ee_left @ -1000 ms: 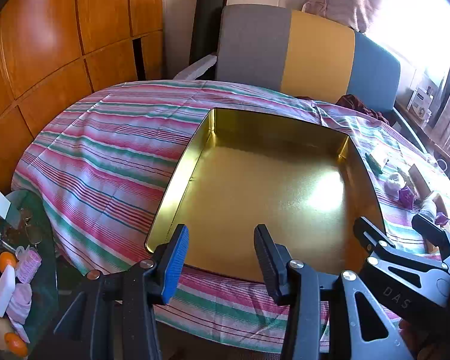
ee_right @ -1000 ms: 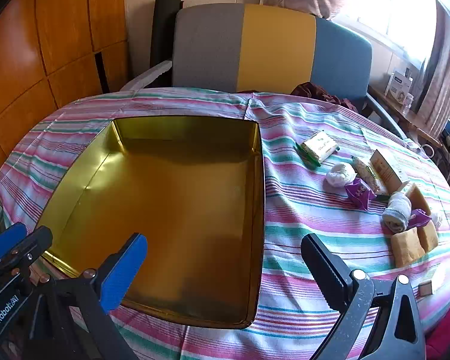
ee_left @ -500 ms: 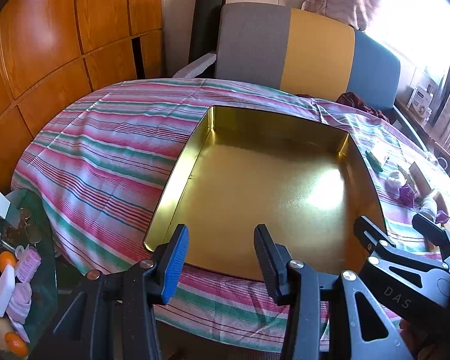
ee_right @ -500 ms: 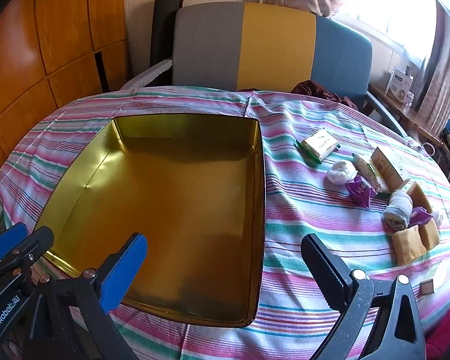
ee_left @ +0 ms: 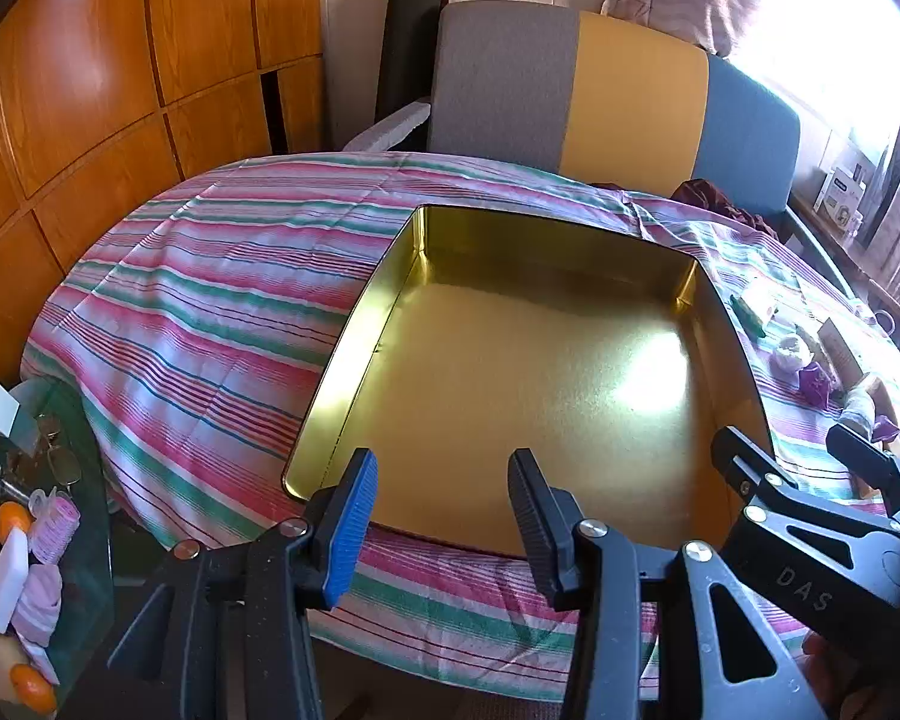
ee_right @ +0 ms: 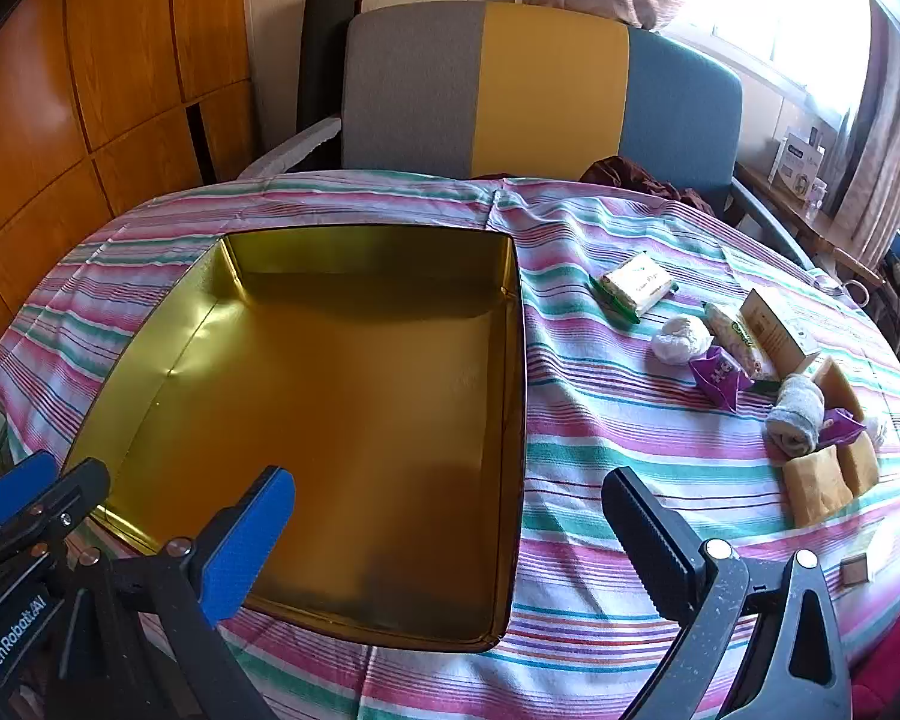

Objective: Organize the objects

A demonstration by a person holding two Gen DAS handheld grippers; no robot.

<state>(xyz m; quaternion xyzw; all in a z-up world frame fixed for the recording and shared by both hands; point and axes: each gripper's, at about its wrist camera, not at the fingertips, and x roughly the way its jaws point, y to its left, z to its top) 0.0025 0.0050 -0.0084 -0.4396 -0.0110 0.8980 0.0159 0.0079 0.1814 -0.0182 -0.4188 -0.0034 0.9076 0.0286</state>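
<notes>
A large empty gold tin tray (ee_right: pixel 519 360) lies on the striped tablecloth; it also shows in the left wrist view (ee_left: pixel 354 324). Right of it lie small items: a white-green packet (ee_right: pixel 636 283), a white ball (ee_right: pixel 681 339), a purple wrapper (ee_right: pixel 717 373), a rolled grey cloth (ee_right: pixel 798 413), tan bars (ee_right: pixel 819 483) and a box (ee_right: pixel 777 327). My left gripper (ee_left: pixel 441 519) is open and empty over the tray's near edge. My right gripper (ee_right: pixel 450 531) is wide open and empty over the tray's near right corner.
A grey, yellow and blue sofa (ee_right: pixel 540 90) stands behind the table. Wooden panels (ee_left: pixel 90 90) cover the left wall. A glass side table (ee_left: pixel 42 510) with oranges and clutter sits low at the left. The right gripper shows in the left wrist view (ee_left: pixel 810 468).
Both grippers have drawn back slightly, so the tray sits a little farther off. Nothing was grasped or moved.
</notes>
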